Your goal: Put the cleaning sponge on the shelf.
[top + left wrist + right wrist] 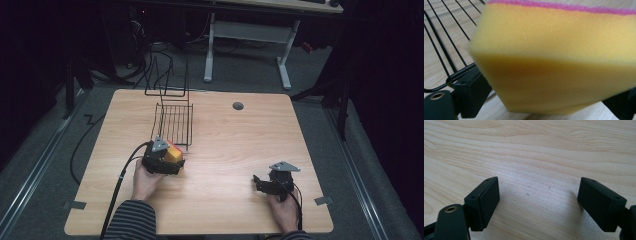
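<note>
dark room all around, with grey floor and one more desk far behind the table (220, 200). one wooden table, and it is the biggest thing here.

one black wire rack (173, 123) stands on the table, toward the far side. every place below is told from this rack.

one sponge (173, 153) – yellow with a pink top – sits just at the near edge of the rack, by its near right corner. in the left gripper view the sponge (554, 57) is very close, with the rack (446, 50) wires behind it on the left.

two claws. the left gripper (172, 159) is right at the near end of the rack. its jaws sit on both sides of the sponge and seem to be squeezing it. the right gripper (259, 184) is well apart from the rack, near the person's side, resting low. its jaws are wide open with nothing between them – just bare wood.

i think the step now is grabbing the sponge. next it likely needs a firm, even squeeze, then a lift up and over the rack edge, without bumping the wires.
</note>
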Demonstrator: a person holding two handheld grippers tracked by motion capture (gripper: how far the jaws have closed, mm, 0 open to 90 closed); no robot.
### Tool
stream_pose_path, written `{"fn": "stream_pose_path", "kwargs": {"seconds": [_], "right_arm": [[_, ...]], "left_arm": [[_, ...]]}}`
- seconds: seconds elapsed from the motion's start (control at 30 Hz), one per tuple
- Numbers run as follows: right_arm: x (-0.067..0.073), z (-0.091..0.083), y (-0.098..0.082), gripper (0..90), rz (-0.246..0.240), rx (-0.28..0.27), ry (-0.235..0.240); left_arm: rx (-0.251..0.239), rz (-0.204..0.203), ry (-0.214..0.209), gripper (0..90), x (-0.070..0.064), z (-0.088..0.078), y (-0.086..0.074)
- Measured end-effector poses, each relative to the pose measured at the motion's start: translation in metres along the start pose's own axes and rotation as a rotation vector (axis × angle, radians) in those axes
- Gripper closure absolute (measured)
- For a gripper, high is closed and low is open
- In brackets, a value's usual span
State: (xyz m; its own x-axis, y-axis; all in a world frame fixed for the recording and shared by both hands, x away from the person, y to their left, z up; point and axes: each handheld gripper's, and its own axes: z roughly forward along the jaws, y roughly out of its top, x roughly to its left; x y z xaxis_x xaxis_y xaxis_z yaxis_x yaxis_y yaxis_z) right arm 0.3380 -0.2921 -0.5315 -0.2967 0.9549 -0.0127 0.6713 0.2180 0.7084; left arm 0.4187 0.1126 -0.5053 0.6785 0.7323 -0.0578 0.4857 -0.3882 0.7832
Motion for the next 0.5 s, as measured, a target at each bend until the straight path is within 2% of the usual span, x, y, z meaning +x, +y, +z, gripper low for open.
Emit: {"fn": "stream_pose_path", "kwargs": {"seconds": [0.5], "right_arm": [[0.0,0.0,0.0,18.1,0.0,0.0,0.0]], "left_arm": [[-0.005,0.004,-0.005,19.6,0.0006,0.0018,-0.0035]]}}
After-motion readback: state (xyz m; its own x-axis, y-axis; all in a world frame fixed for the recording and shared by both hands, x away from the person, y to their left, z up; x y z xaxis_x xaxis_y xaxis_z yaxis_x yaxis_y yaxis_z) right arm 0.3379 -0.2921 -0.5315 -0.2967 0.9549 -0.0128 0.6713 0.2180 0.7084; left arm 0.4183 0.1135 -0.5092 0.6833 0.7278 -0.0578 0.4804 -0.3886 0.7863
